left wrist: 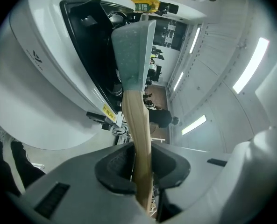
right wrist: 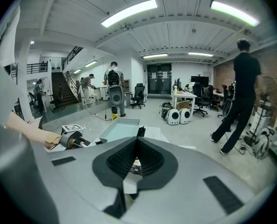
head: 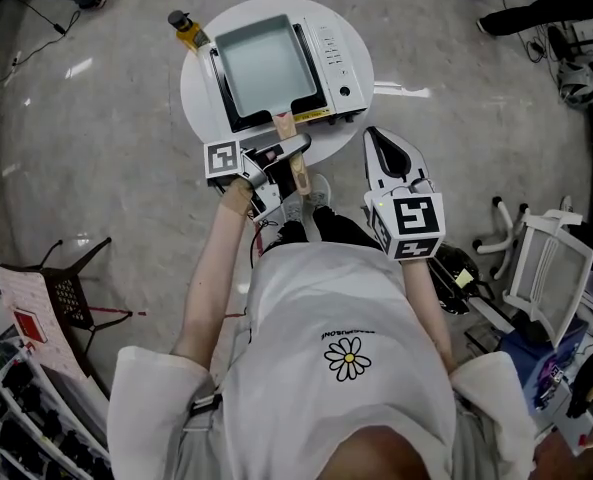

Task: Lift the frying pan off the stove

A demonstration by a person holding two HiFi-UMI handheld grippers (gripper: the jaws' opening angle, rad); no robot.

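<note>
Two grippers are in our hands, and only one has hold of anything. Our left gripper [head: 281, 154] points level at the stove [head: 341, 63] with its jaws clamped on the pale wooden handle [head: 296, 168] of the frying pan [head: 266, 58]. In the left gripper view the handle [left wrist: 137, 125] runs straight up between the dark pads [left wrist: 112, 169], which sit tight against it on both sides. The square, grey-green frying pan sits on top of the white stove, its handle sticking out over the near edge of the round white table [head: 201, 103] toward us. A small bottle [head: 188, 30] with a yellow label stands on the table just beyond the far left corner of the stove. Our right gripper [head: 376, 138] hangs off to the right of the table, apart from the stove and tilted a little downward. In its own view its jaws are drawn together at the tips with nothing gripped between them, and past them we see the frying pan [right wrist: 122, 129] and the left gripper [right wrist: 75, 139] at its handle.
</note>
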